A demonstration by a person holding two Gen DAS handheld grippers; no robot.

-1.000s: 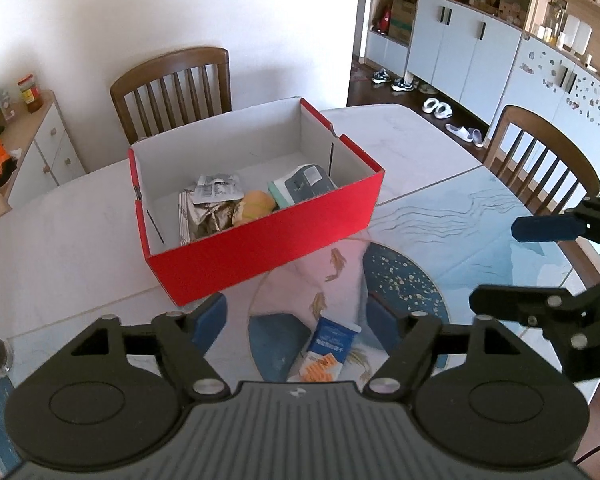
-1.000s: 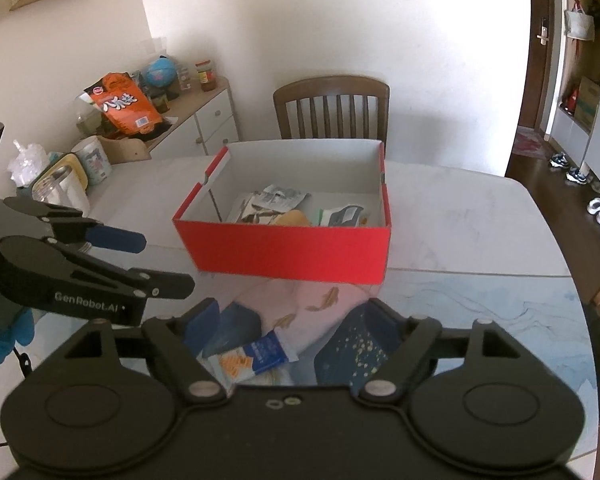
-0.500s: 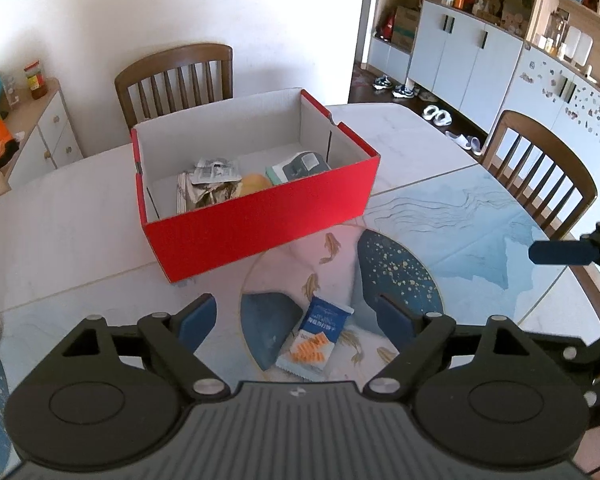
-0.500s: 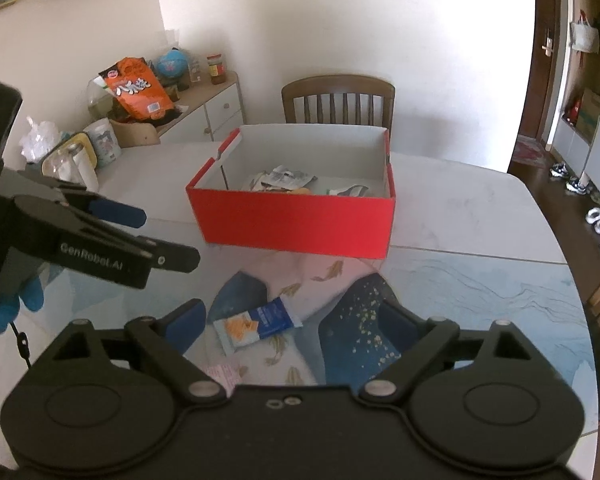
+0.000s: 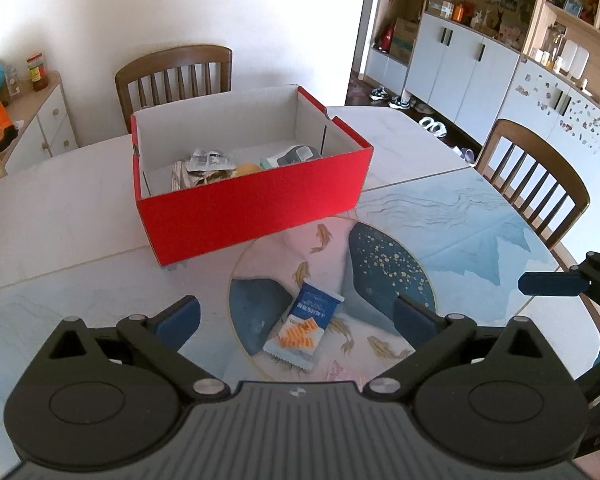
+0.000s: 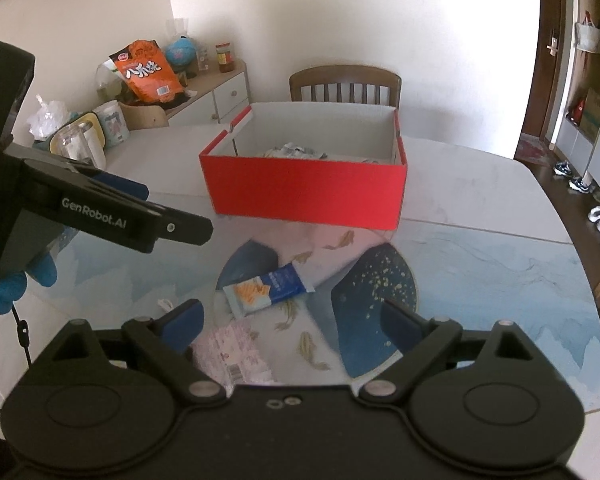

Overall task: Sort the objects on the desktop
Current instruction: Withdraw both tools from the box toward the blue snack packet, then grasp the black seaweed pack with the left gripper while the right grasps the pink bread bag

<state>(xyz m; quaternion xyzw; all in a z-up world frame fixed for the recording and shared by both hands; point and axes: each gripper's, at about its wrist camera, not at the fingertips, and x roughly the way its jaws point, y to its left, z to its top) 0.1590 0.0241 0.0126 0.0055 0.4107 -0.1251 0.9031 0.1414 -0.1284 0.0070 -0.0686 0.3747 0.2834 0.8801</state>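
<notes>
A blue snack packet (image 5: pixel 306 330) (image 6: pixel 268 290) lies flat on the table's fish-patterned mat, in front of the red box (image 5: pixel 252 208) (image 6: pixel 304 196). Inside the box are crumpled wrappers, a yellowish lump and a grey-teal pack. A pink packet (image 6: pixel 232 350) (image 5: pixel 336 374) lies nearer to me, partly hidden by the gripper bodies. My left gripper (image 5: pixel 296 314) hovers over the blue packet; its jaws are opening, and the pads touch nothing. My right gripper (image 6: pixel 292 322) is open and empty, just short of the same packet. Each gripper's fingers (image 6: pixel 100 212) (image 5: pixel 552 284) show at the edge of the other's view.
Wooden chairs stand behind the box (image 5: pixel 176 76) and at the table's right side (image 5: pixel 536 176). A sideboard (image 6: pixel 220 96) at the far left carries an orange snack bag, jars and cups. White cabinets (image 5: pixel 460 68) line the right wall. A blue-gloved hand (image 6: pixel 4 280) holds the left gripper.
Both grippers have drawn back from the box and sunk lower. The left jaws have spread much wider. The blue packet shows more fully, and the pink packet has come into the right wrist view.
</notes>
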